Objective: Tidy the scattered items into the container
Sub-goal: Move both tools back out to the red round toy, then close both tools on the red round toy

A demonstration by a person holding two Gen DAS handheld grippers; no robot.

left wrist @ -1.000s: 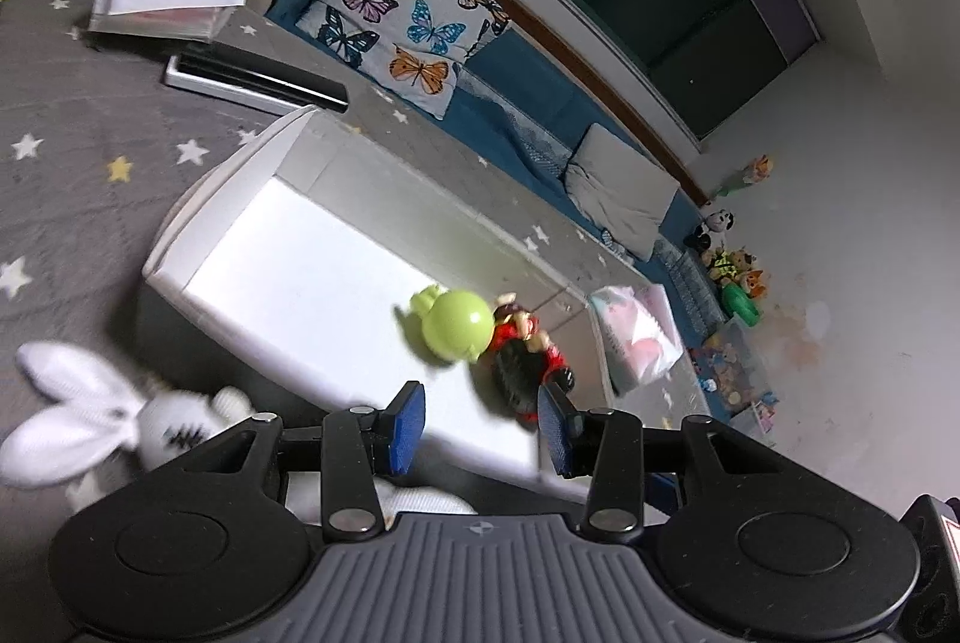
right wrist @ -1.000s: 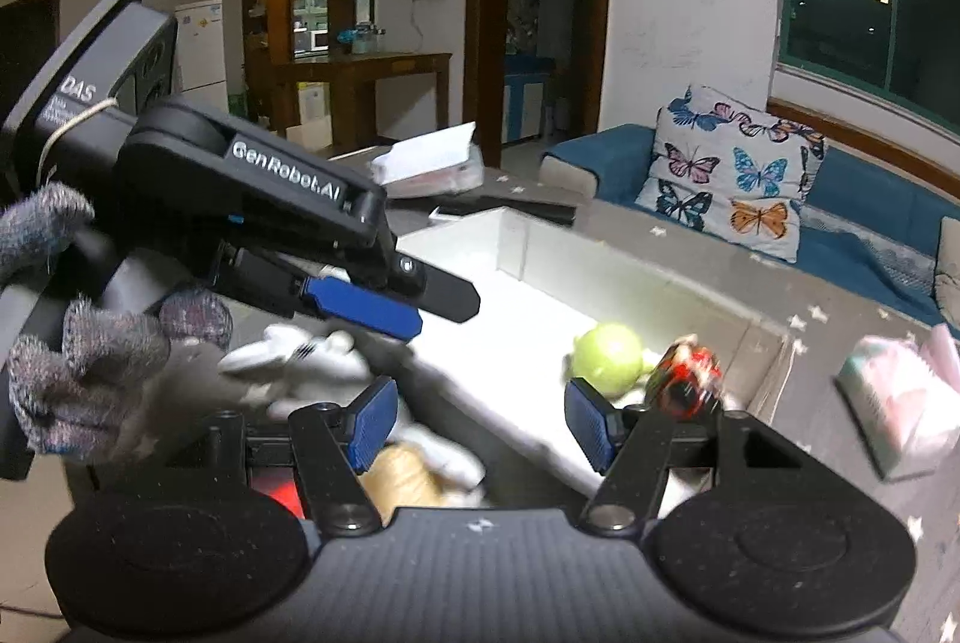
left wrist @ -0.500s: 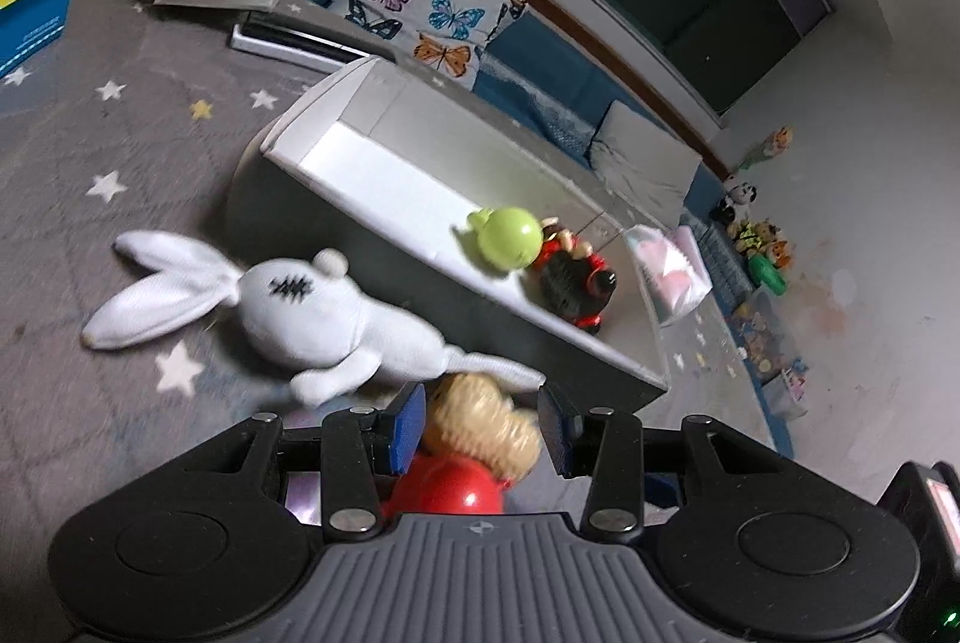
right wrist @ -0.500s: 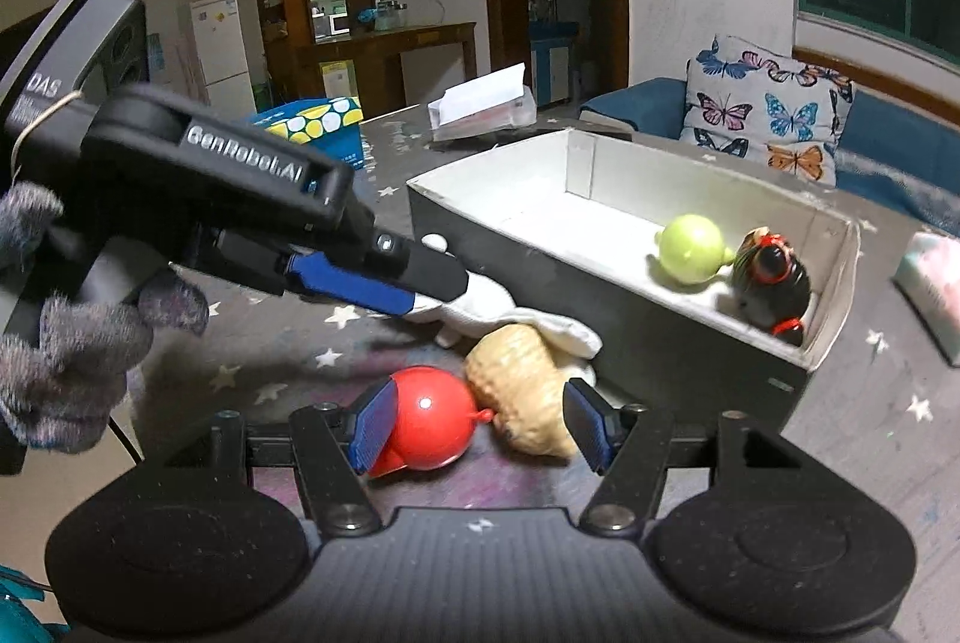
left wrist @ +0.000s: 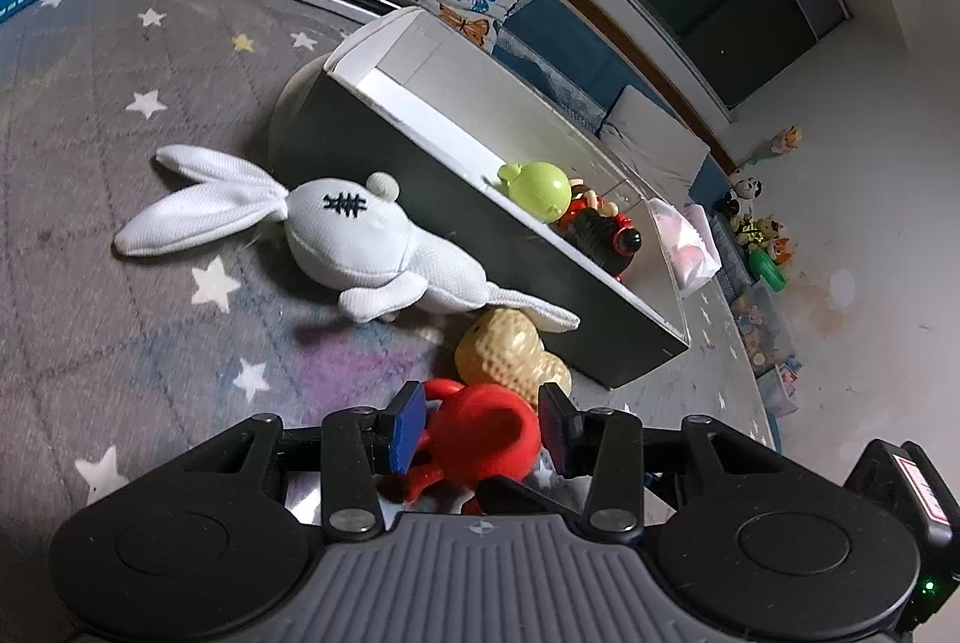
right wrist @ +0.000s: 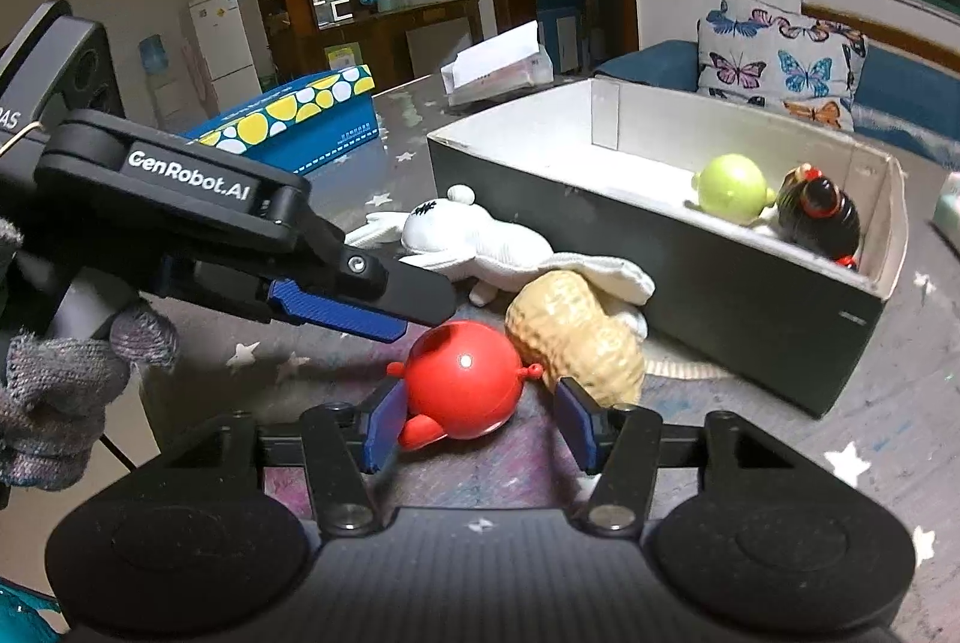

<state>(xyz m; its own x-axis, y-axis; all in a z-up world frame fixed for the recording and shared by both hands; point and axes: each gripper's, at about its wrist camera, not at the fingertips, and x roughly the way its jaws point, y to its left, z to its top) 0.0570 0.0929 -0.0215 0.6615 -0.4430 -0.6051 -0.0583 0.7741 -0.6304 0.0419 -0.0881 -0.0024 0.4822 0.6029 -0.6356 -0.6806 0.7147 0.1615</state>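
On my right wrist feed I read "GenRobot.AI" in white on the black arm of the left gripper. At that feed's left edge, a black housing shows the cut-off letters "DAS". Nothing else is legible.

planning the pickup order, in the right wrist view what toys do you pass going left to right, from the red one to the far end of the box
red round toy → peanut toy → green round toy → black and red toy, the last two inside the box.
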